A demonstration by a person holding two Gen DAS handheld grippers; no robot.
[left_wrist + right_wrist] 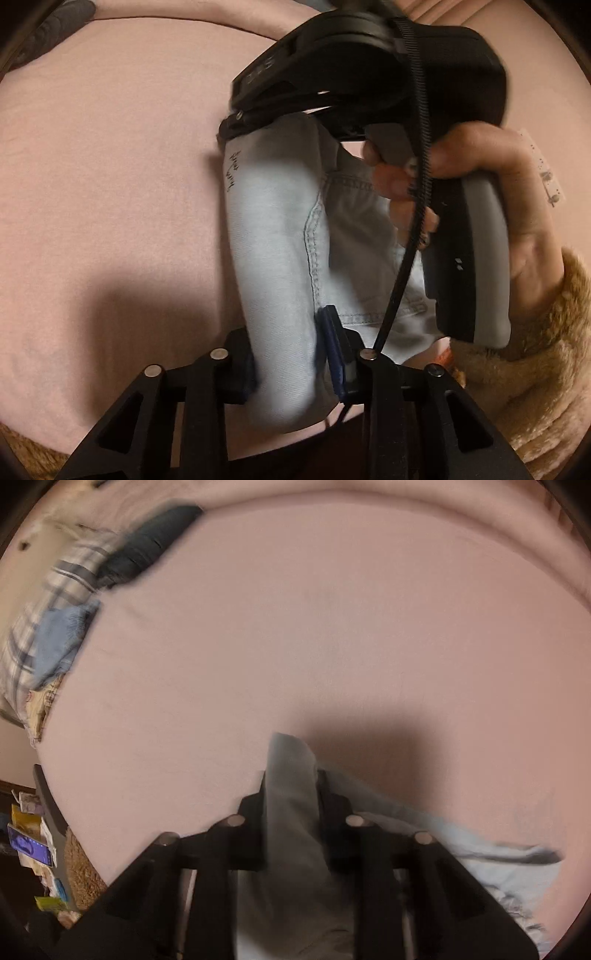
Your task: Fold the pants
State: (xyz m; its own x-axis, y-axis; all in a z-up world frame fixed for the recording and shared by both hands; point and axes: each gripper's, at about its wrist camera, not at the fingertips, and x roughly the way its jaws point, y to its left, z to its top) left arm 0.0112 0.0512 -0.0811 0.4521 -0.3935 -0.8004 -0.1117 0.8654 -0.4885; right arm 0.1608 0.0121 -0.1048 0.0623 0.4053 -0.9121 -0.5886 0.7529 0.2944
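Gripping pale blue denim pants (280,236) with both claws over a pink bedsheet (110,166). My left gripper (295,354), at the bottom centre of the left wrist frame, is clamped on a thick folded roll of the fabric; one blue-edged pad (334,347) presses its right side. From there the pants run up the middle of the frame to my right gripper (236,127), whose tips pinch the upper end of the cloth, just above some dark handwriting on it. My right hand (480,192), with a fuzzy tan sleeve (535,350) at the wrist, wraps that tool's handle at the right of the frame.

In the right wrist frame, blurred, the right gripper (291,786) at bottom centre is closed on a folded strip of denim (291,775) that stands up between its fingers; more denim trails to the lower right. A plaid cloth (55,602) and a dark garment (155,539) lie at the upper left
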